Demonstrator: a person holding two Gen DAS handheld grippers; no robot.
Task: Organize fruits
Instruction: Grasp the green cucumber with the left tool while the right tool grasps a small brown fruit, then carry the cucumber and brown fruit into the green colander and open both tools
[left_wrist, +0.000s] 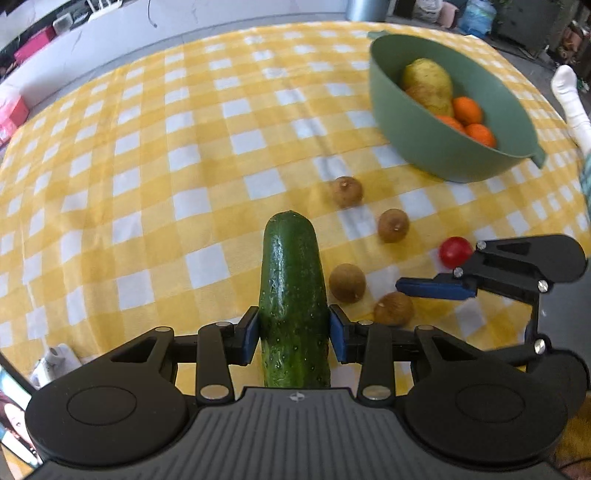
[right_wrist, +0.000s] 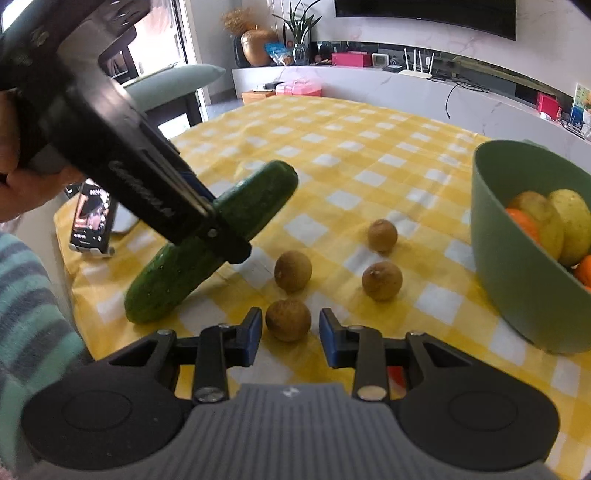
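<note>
My left gripper is shut on a green cucumber and holds it tilted above the checked cloth; the cucumber also shows in the right wrist view. My right gripper is open, with its fingers on either side of a small brown round fruit on the cloth. Three more brown fruits lie beyond it. A red cherry tomato sits beside the right gripper. A green bowl holds a pear and oranges.
The table wears a yellow and white checked cloth. A phone on a stand sits at the table's left edge. The green bowl stands to the right. A person's socked foot is past the bowl.
</note>
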